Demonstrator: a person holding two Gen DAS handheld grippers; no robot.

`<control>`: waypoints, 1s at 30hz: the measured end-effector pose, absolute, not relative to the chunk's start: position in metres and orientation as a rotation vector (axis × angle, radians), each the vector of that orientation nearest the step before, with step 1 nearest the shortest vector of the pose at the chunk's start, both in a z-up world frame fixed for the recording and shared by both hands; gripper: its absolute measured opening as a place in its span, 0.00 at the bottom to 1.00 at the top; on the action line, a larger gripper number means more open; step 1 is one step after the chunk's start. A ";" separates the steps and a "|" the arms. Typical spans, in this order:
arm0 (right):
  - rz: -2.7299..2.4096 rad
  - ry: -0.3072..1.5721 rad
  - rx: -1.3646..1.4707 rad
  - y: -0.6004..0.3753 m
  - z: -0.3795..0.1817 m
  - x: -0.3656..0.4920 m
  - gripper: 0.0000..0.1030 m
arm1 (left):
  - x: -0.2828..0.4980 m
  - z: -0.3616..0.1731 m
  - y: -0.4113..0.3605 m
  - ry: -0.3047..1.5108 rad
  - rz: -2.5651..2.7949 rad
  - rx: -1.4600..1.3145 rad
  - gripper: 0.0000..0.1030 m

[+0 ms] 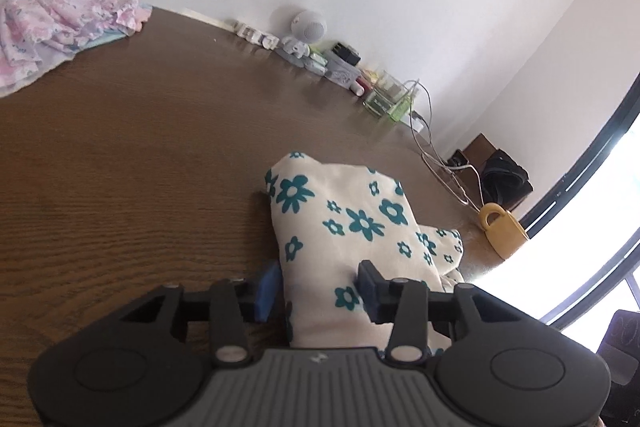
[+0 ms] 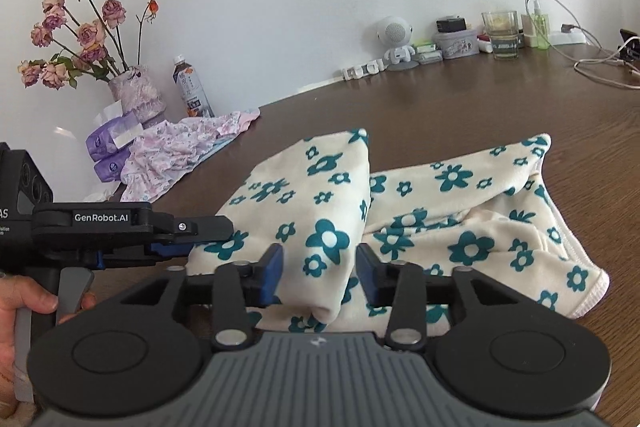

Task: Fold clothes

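Note:
A cream garment with teal flowers [image 1: 352, 211] lies bunched on the brown wooden table [image 1: 140, 167]. My left gripper [image 1: 318, 287] is shut on its near edge, and cloth fills the gap between the blue pads [image 1: 266, 291]. In the right wrist view the same garment [image 2: 460, 211] spreads to the right, with one fold raised into a ridge. My right gripper [image 2: 320, 271] is shut on that ridge. The left gripper [image 2: 196, 239] comes in from the left and pinches the cloth's left edge; a person's hand [image 2: 24, 303] holds its handle.
A pile of pink floral clothes [image 2: 180, 147] lies at the table's far left, by tissue packs [image 2: 110, 147], a vase of dried roses [image 2: 136, 91] and a bottle [image 2: 192, 89]. Along the wall stand small items, a glass [image 2: 502, 35] and cables [image 2: 592, 67]. A yellow mug [image 1: 502, 227] sits near the table edge.

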State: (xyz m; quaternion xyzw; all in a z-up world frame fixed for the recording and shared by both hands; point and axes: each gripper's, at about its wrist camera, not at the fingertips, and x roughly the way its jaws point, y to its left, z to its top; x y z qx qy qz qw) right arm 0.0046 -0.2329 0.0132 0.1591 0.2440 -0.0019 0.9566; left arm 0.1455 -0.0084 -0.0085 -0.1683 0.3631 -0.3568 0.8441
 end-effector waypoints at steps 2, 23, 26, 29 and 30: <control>-0.018 0.483 0.328 -0.236 0.015 0.013 0.45 | 0.146 -0.004 -0.011 0.744 -0.745 -0.364 0.42; -0.034 0.454 0.445 -0.255 0.007 0.044 0.33 | 0.156 -0.008 -0.019 0.723 -0.674 -0.463 0.44; -0.028 0.447 0.468 -0.262 0.007 0.045 0.39 | 0.159 -0.011 -0.020 0.726 -0.640 -0.470 0.50; 0.004 0.471 0.492 -0.266 0.002 0.055 0.20 | 0.163 -0.014 -0.023 0.735 -0.654 -0.465 0.15; 0.005 0.470 0.483 -0.266 0.003 0.055 0.20 | 0.162 -0.013 -0.023 0.730 -0.653 -0.457 0.15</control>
